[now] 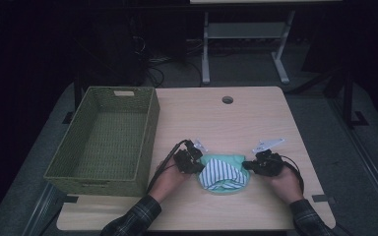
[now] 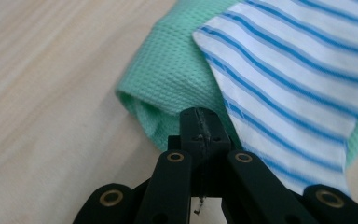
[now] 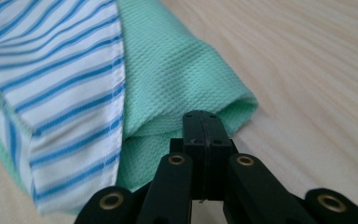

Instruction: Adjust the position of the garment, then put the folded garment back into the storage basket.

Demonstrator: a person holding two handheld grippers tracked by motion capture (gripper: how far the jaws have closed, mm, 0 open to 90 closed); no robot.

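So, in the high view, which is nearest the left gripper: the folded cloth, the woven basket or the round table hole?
From the left gripper:
1. Folded green and striped cloth, touching it on its right.
2. Woven basket, just to its left.
3. Round table hole, farthest, toward the far edge.

One cloth, mint green with a blue-striped white side, lies on one counter. One woven basket stands at the counter's left. Two tools are there: a left tool and a right tool, each in one hand.
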